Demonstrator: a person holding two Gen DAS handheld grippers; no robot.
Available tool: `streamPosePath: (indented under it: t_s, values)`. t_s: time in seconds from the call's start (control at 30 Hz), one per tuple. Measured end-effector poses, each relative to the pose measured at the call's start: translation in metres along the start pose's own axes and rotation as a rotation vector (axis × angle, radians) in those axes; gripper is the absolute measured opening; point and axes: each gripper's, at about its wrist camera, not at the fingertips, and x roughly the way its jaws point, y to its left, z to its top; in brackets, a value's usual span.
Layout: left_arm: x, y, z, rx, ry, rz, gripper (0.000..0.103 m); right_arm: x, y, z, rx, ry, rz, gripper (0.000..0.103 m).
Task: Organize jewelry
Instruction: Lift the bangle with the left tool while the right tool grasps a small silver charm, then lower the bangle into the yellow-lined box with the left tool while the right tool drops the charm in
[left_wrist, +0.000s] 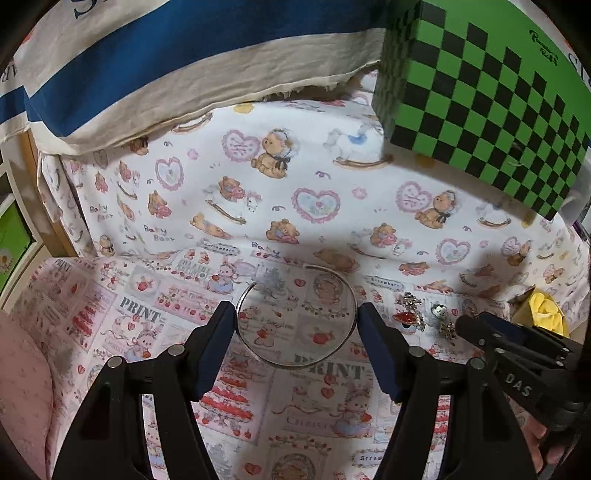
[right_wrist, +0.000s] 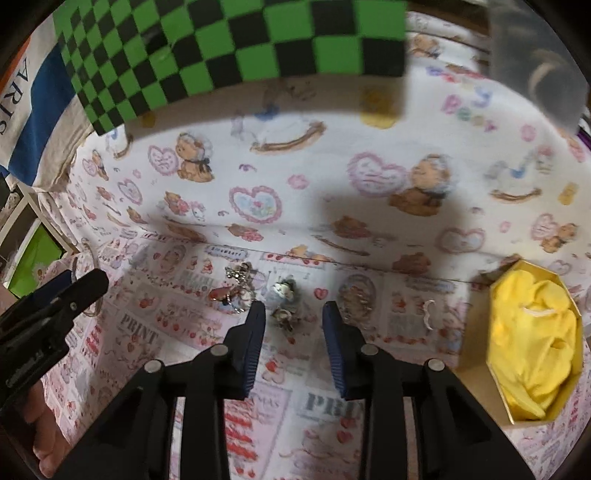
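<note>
While the left gripper (left_wrist: 296, 334) brackets the silver bangle (left_wrist: 296, 317) on the bench cloth (left_wrist: 110, 317) unclenched, the right gripper (right_wrist: 294, 325) straddles small charms (right_wrist: 283, 302) left of the yellow-lined box (right_wrist: 532, 343), fingers unclenched, and may pinch cloth instead.
</note>
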Motion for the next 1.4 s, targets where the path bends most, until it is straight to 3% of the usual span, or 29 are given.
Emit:
streamPosePath:
  t_s: [0.23, 0.3, 0.43, 0.73, 0.93, 1.03, 1.2, 1.3, 1.4]
  values:
    - [0.004, -0.001, 0.0, 0.002, 0.01, -0.007, 0.067, 0.021, 0.011, 0.0, -0.014, 0.041, -0.028, 0.025]
    - [0.005, 0.001, 0.0, -0.008, 0.019, -0.017, 0.067, 0.025, 0.013, 0.0, -0.015, 0.047, -0.038, 0.015]
    - [0.003, 0.0, 0.0, -0.002, 0.007, -0.019, 0.067, 0.02, 0.012, -0.004, -0.006, 0.016, -0.054, 0.015]
    - [-0.02, -0.017, -0.003, 0.052, -0.049, -0.046, 0.067, -0.025, -0.012, -0.027, 0.022, -0.05, 0.033, 0.015]
    - [-0.038, -0.031, -0.008, 0.072, -0.094, -0.082, 0.067, -0.058, -0.036, -0.043, 0.069, -0.097, 0.039, 0.015]
    - [-0.049, -0.037, -0.01, 0.054, -0.122, -0.096, 0.067, -0.073, -0.044, -0.047, 0.075, -0.13, 0.047, 0.015]
    - [-0.063, -0.049, -0.015, 0.092, -0.186, -0.104, 0.067, -0.1, -0.075, -0.051, 0.182, -0.158, 0.145, 0.015]
    - [-0.065, -0.055, -0.018, 0.115, -0.205, -0.114, 0.067, -0.111, -0.08, -0.052, 0.169, -0.2, 0.122, 0.015]
    - [-0.065, -0.06, -0.021, 0.134, -0.212, -0.124, 0.067, -0.119, -0.092, -0.053, 0.193, -0.209, 0.159, 0.015]
